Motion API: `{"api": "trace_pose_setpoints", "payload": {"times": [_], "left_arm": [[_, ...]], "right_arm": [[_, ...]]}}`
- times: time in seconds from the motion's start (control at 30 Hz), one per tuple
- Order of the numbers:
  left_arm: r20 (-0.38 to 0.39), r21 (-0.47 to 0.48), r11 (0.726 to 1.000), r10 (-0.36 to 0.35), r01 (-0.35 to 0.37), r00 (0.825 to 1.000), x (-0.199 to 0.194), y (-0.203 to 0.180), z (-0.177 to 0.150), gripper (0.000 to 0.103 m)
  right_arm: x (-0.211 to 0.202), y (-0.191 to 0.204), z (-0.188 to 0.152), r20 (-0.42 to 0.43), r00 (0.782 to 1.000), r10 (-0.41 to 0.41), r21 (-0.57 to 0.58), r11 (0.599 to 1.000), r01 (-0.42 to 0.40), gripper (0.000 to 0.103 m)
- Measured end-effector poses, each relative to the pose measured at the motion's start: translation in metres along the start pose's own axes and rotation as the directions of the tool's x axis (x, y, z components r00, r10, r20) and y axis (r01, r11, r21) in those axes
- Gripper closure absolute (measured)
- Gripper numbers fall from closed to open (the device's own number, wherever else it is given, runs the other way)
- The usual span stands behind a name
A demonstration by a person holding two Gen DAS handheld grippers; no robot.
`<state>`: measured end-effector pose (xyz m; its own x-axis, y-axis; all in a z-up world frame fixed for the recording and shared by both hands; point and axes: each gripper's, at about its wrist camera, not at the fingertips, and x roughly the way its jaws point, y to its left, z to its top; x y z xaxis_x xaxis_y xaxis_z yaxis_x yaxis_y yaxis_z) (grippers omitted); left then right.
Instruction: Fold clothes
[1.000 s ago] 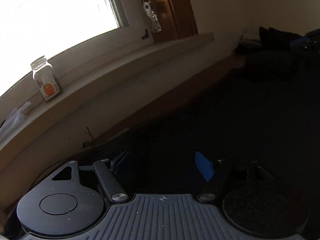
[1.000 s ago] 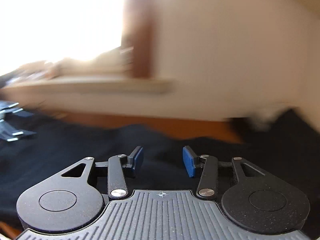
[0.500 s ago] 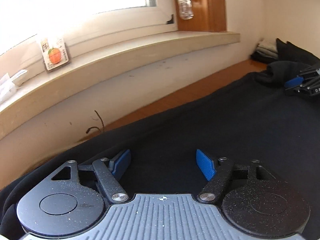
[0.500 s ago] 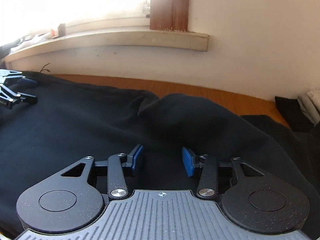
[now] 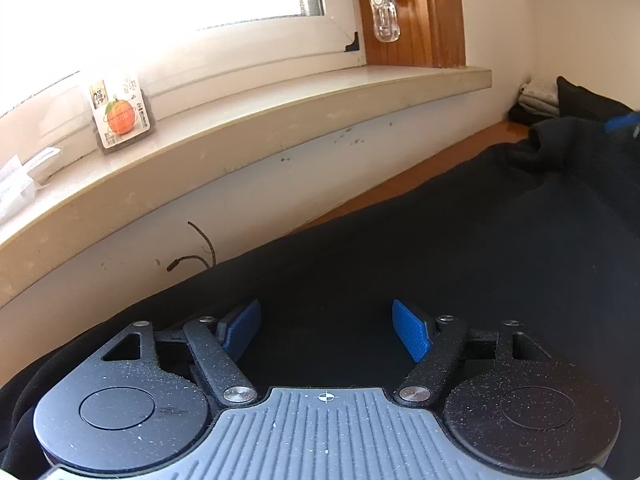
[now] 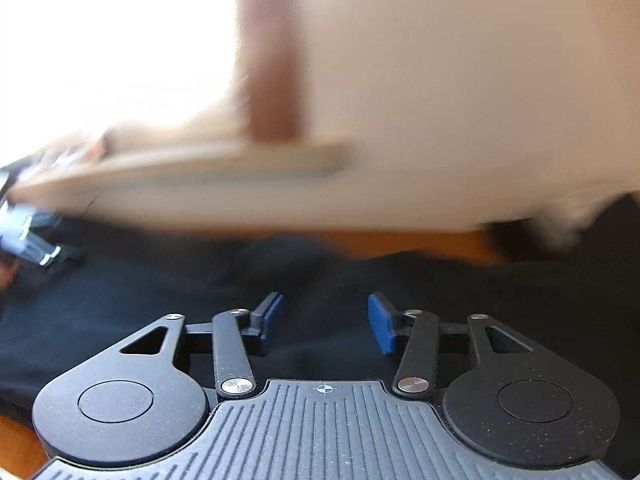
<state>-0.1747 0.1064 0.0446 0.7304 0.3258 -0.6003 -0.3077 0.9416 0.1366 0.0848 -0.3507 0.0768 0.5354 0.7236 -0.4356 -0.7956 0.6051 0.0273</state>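
Observation:
A black garment (image 5: 440, 264) lies spread over a wooden table (image 5: 404, 184) under a window sill. My left gripper (image 5: 326, 330) hovers low over the garment's near left part, jaws wide open with only cloth beneath them. In the right wrist view, blurred by motion, the same dark garment (image 6: 140, 308) fills the lower half. My right gripper (image 6: 326, 322) is over it, jaws opening, nothing pinched between the blue pads. The right gripper's blue tip (image 5: 620, 122) shows at the far right of the left view; the left gripper (image 6: 28, 240) shows at the left edge of the right view.
A window sill (image 5: 280, 112) runs along the wall behind the table, with a small jar bearing an orange label (image 5: 120, 114) and plastic wrap (image 5: 16, 180) on it. Folded light and dark clothes (image 5: 540, 96) are stacked in the far corner. A dark cord end (image 5: 196, 248) pokes up by the wall.
The right wrist view has swung sideways into blur and its jaws stand slightly wider. The left view panned earlier, then held still; its jaws kept the same wide gap.

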Motion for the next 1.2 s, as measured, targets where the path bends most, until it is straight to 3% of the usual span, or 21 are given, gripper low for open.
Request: {"api": "trace_pose_setpoints", "payload": {"times": [0.1,0.2,0.27,0.43,0.53,0.6,0.67,0.73,0.83,0.9,0.97,1.0,1.03,1.07,1.2], "left_arm": [[0.001,0.001,1.0,0.003,-0.003,1.0,-0.001,-0.001,0.0,0.027],[0.0,0.002,1.0,0.004,-0.004,1.0,-0.001,-0.002,0.001,0.026],[0.0,0.003,1.0,0.003,-0.003,1.0,0.0,-0.002,0.001,0.026],[0.002,0.011,1.0,0.011,-0.011,1.0,0.001,-0.003,0.002,0.026],[0.002,0.011,1.0,0.011,-0.011,1.0,0.002,-0.003,0.002,0.026],[0.002,0.012,1.0,0.012,-0.012,1.0,0.003,-0.002,0.002,0.026],[0.003,0.014,1.0,0.013,-0.013,1.0,0.003,-0.003,0.002,0.026],[0.004,0.017,1.0,0.015,-0.015,1.0,0.004,-0.003,0.003,0.026],[0.004,0.021,1.0,0.018,-0.018,1.0,0.004,-0.003,0.003,0.026],[0.004,0.023,1.0,0.02,-0.02,1.0,0.004,-0.003,0.003,0.026],[0.004,0.026,0.999,0.025,-0.025,1.0,0.004,-0.004,0.003,0.025],[0.004,0.029,0.999,0.028,-0.028,1.0,0.004,-0.005,0.003,0.025],[0.006,0.036,0.999,0.035,-0.035,0.999,0.004,-0.006,0.003,0.025],[0.008,0.047,0.998,0.047,-0.047,0.999,0.003,-0.009,0.003,0.024],[0.013,0.107,0.988,0.108,-0.108,0.994,-0.004,-0.028,0.007,0.023]], "right_arm": [[-0.029,-0.06,0.008,0.051,0.971,-0.235,0.024,0.972,0.234,0.052],[-0.034,-0.12,0.014,0.031,0.902,-0.431,0.01,0.902,0.431,0.052],[-0.027,-0.153,0.015,-0.039,0.897,-0.441,0.041,0.896,0.442,0.051],[-0.011,-0.186,0.009,-0.143,0.911,-0.387,0.061,0.915,0.398,0.051],[-0.016,-0.193,0.011,-0.131,0.922,-0.365,0.083,0.922,0.378,0.09],[-0.029,-0.188,0.014,-0.097,0.931,-0.352,0.061,0.932,0.359,0.093],[-0.037,-0.18,0.024,-0.044,0.924,-0.381,0.004,0.925,0.381,0.094],[-0.042,-0.175,0.042,0.037,0.891,-0.453,-0.03,0.891,0.454,0.094],[-0.041,-0.18,0.072,0.141,0.802,-0.58,-0.052,0.805,0.591,0.094],[-0.028,-0.195,0.086,0.128,0.749,-0.65,-0.049,0.75,0.66,0.092],[-0.011,-0.211,0.09,0.047,0.722,-0.69,-0.017,0.723,0.691,0.085],[-0.007,-0.213,0.088,0.025,0.718,-0.696,0.003,0.718,0.696,0.079],[-0.007,-0.212,0.085,0.017,0.723,-0.69,0.021,0.723,0.69,0.057],[-0.008,-0.208,0.08,0.016,0.738,-0.675,0.031,0.738,0.674,0.049],[-0.024,-0.174,0.054,0.031,0.83,-0.557,0.029,0.83,0.557,0.048]]}}
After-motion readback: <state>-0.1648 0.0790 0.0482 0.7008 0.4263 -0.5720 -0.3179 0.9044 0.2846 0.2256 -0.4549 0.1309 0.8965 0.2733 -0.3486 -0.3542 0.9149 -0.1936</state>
